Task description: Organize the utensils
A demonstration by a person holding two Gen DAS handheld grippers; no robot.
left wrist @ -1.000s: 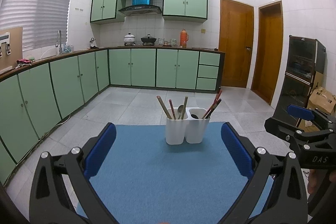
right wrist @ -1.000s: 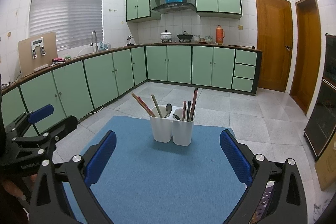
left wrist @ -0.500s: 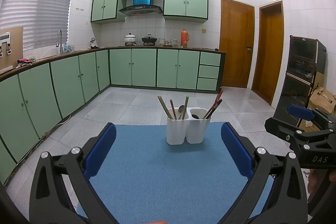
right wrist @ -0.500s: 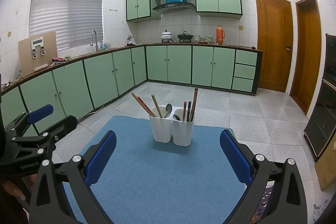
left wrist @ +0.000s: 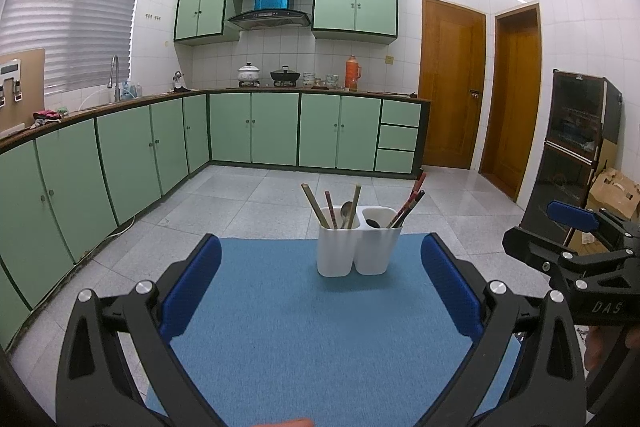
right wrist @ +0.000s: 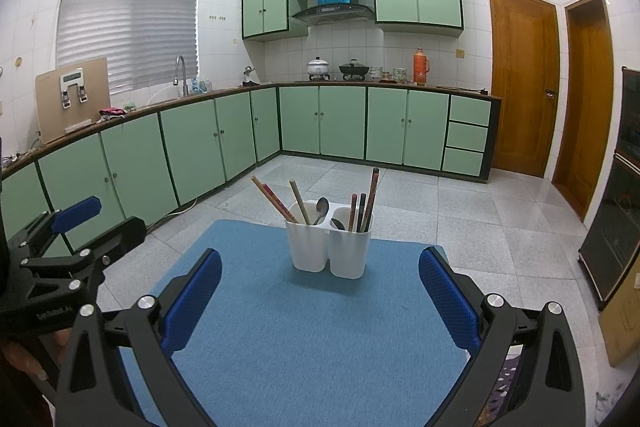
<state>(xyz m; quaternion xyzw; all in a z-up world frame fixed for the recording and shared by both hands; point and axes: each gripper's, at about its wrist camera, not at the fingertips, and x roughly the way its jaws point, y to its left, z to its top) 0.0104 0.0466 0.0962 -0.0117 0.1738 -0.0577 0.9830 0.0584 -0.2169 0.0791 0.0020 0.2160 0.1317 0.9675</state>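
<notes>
The holder (right wrist: 329, 247) looks like smooth white plastic with a soft sheen. The mat (right wrist: 312, 339) under it is matt blue cloth, finely rough. The chopsticks (right wrist: 276, 198) look wooden, the spoon (right wrist: 321, 207) shiny metal. Gripper pads (right wrist: 448, 301) at lower right are dimpled blue rubber on matt black plastic. The floor (right wrist: 460, 211) is glossy speckled tile.

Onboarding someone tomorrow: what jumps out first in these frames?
The white two-cup utensil holder standing mid-mat on the blue mat, stuffed with chopsticks and a spoon. Then the open left gripper and right gripper, blue pads spread wide, both short of the holder. Behind them, green cabinets line the kitchen.
</notes>
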